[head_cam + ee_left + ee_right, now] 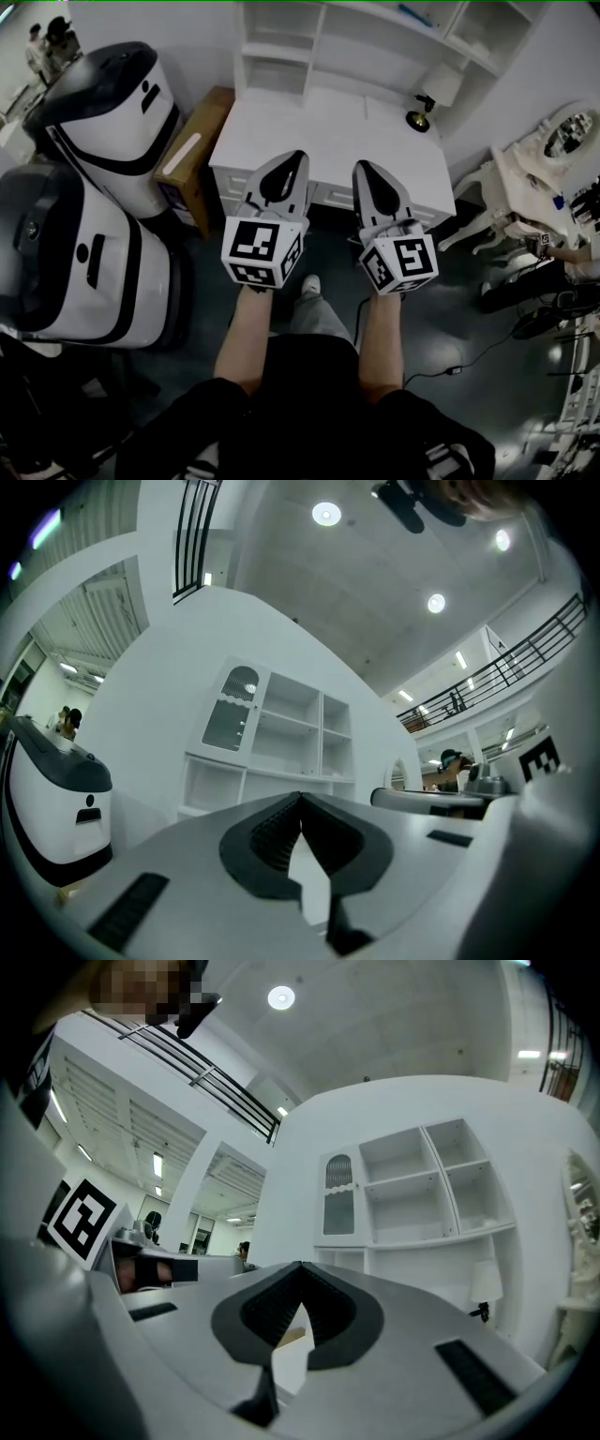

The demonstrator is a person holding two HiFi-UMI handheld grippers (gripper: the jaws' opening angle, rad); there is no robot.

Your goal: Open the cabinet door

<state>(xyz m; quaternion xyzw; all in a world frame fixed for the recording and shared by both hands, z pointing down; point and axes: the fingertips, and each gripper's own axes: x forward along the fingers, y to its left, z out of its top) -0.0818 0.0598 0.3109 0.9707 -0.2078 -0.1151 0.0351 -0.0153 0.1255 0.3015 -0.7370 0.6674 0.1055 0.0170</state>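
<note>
Holding my left gripper [296, 156] and right gripper [362, 167] side by side above the desk [309, 122] — both pairs of jaws closed on nothing, as I judge nothing is in reach. The glass-fronted cabinet door [232, 710] sits left of centre in the left gripper view — shut, well apart.

My left hand-held gripper [299, 155] and right hand-held gripper [360, 167] sit side by side before the worktop [319, 131]. A shelf unit [309, 47] rises at its back, a lamp [424, 108] stands on its right end, and a cardboard box [192, 159] is just left of it.
</note>
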